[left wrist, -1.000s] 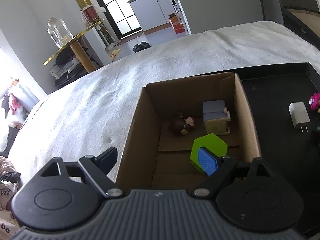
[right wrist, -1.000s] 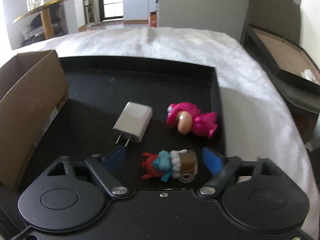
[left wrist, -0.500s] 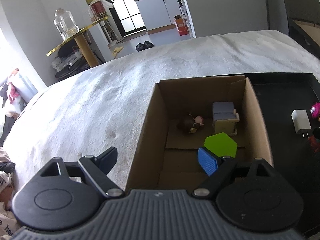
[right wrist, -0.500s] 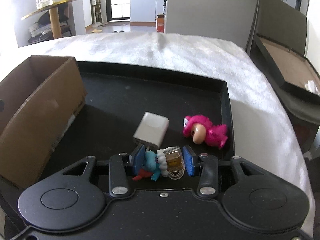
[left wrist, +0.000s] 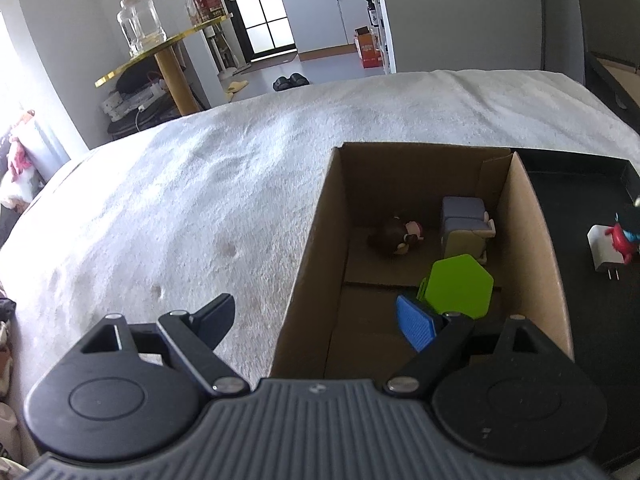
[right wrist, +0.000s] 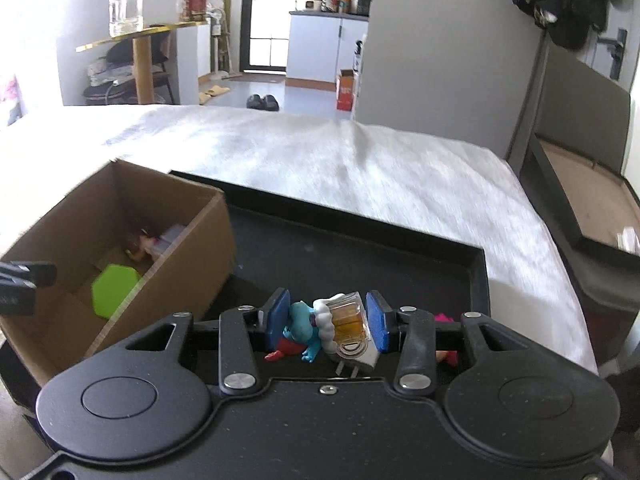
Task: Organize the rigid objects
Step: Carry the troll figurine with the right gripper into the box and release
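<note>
Nearest in the right wrist view, the right hand-held gripper (right wrist: 326,320) is clamped on a small blue figure with a mug (right wrist: 324,326), one blue pad against each side, so the toy hangs crosswise between the fingers, apparently lifted clear of the black tray (right wrist: 478,264). Just under it, the white charger (right wrist: 360,360) peeks out with its prongs showing, and a pink toy (right wrist: 444,318) is mostly hidden behind the right finger; both look still to be sorted.

To the left stands the open cardboard box (right wrist: 188,248), touching the tray's side. It already holds a green hexagonal piece (left wrist: 458,286), a brown figure (left wrist: 396,236) and a grey block-like toy (left wrist: 464,226), so it is probably the collecting place. The box's near wall is the edge the carried toy must clear.

The left hand-held gripper (left wrist: 316,316) is spread wide and empty, hovering over the box's left wall, one finger outside above the white bed cover (left wrist: 200,200).

Beyond lie a gold side table and a kitchen.
</note>
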`<state>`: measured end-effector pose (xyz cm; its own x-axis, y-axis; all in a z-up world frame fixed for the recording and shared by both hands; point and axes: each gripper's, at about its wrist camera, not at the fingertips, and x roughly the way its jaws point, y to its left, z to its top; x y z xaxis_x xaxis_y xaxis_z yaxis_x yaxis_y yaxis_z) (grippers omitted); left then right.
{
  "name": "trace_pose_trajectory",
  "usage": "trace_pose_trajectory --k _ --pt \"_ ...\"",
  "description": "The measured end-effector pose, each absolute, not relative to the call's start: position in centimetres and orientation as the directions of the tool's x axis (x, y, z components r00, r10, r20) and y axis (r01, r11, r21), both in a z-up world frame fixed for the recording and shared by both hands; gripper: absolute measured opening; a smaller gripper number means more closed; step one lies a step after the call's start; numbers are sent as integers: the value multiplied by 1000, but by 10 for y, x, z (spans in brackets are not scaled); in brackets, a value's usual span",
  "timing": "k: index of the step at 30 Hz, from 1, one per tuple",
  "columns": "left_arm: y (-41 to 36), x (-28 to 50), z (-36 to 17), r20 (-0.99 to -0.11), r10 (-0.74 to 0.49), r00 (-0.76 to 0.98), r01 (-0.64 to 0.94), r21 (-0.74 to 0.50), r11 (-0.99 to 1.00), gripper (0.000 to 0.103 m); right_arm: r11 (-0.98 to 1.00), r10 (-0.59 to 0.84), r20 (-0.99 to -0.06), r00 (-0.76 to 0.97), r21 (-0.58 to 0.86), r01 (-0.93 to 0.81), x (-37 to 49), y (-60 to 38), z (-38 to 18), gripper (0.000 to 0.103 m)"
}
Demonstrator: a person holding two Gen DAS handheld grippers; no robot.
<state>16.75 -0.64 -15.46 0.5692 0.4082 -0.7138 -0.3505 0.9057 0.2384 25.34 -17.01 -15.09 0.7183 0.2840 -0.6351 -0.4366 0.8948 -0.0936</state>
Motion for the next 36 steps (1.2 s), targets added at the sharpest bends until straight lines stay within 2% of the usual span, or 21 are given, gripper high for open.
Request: trace_pose_trajectory --k 5,8,11,13,18,36 --pt "-3 163 -157 -711 400 578 -357 220 908 86 883 306 -616 726 -102 -459 252 -157 -141 41" --pt "0 159 -158 -711 386 587 -359 199 912 81 871 326 -603 728 -107 -479 245 -146 -135 41" --pt "2 158 -159 -715 375 589 -358 185 915 60 858 350 -592 726 -109 -503 242 -133 -132 41" --pt "6 157 -160 -725 359 588 -360 163 919 33 848 362 -590 722 -112 -517 241 -125 -131 41" --pt "14 154 -160 -718 362 594 -379 146 914 16 826 385 -581 717 -130 -549 239 -104 -128 41" --pt "22 152 -159 -717 336 610 -377 110 920 14 759 507 -567 649 -63 -648 235 -46 -127 42"
